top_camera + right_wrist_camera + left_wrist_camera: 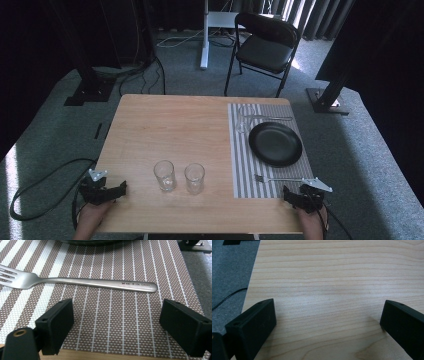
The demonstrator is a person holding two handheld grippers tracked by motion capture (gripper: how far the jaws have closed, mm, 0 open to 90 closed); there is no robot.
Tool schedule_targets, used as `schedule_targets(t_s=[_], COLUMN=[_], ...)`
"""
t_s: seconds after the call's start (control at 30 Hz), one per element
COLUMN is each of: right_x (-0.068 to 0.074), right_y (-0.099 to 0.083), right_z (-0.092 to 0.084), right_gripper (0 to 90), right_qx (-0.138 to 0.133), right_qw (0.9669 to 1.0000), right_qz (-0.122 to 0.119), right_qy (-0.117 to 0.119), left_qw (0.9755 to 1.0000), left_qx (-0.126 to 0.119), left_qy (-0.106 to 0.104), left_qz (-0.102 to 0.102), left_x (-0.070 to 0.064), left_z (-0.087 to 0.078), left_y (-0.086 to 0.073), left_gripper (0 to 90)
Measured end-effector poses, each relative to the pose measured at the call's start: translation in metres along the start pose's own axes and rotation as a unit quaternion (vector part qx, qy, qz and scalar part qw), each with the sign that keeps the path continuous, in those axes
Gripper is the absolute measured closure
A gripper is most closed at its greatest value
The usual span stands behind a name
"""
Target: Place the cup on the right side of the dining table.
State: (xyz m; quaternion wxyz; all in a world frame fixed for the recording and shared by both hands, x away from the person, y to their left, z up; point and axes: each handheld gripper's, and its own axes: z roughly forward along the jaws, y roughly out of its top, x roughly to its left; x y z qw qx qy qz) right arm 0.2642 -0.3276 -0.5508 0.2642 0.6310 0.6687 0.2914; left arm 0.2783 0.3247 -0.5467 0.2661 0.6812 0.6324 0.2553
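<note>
Just ahead of the right gripper [117, 322], a steel fork [82, 282] lies flat on the striped placemat [105, 315], crosswise to the gripper's line of sight, its tines pointing to the left of the right gripper view and its handle end to the right. The gripper's jaws stand wide apart with nothing between them; the fork rests a little beyond their tips, untouched. From the high view, the fork [280, 178] sits along the near edge of the placemat [242, 165], just in front of the right gripper [300, 196], which a hand holds at the near right corner of the wooden worktop [170, 130].

At the near left corner, the left gripper [112, 191] is likewise released, its jaws spread over bare wood [324, 290] with nothing in their span.

By count: one fork near the gripper, one black plate [275, 144] on the placemat just beyond the fork, and two empty clear glasses [164, 175] [194, 178] standing side by side on the bare worktop, between the two grippers. A third clear glass [243, 119] stands at the far end of the placemat, with a further piece of cutlery [275, 118] beside it, too small to identify. One folding chair [265, 47] stands behind the worktop.
</note>
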Motion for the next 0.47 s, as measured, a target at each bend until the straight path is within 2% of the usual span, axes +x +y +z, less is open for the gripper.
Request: schedule_targets(t_s=[0.47], right_x=[0.0008], right_y=[-0.0002], right_z=[-0.0002], right_gripper=[11.7], right_qx=[0.0], right_qw=[1.0], right_qz=[0.003], right_qy=[-0.004], left_qw=[1.0], left_qx=[0.0], left_qy=[0.0], left_qz=[0.0], left_x=[0.0], left_z=[0.0], left_y=[0.0], left_gripper=[0.7])
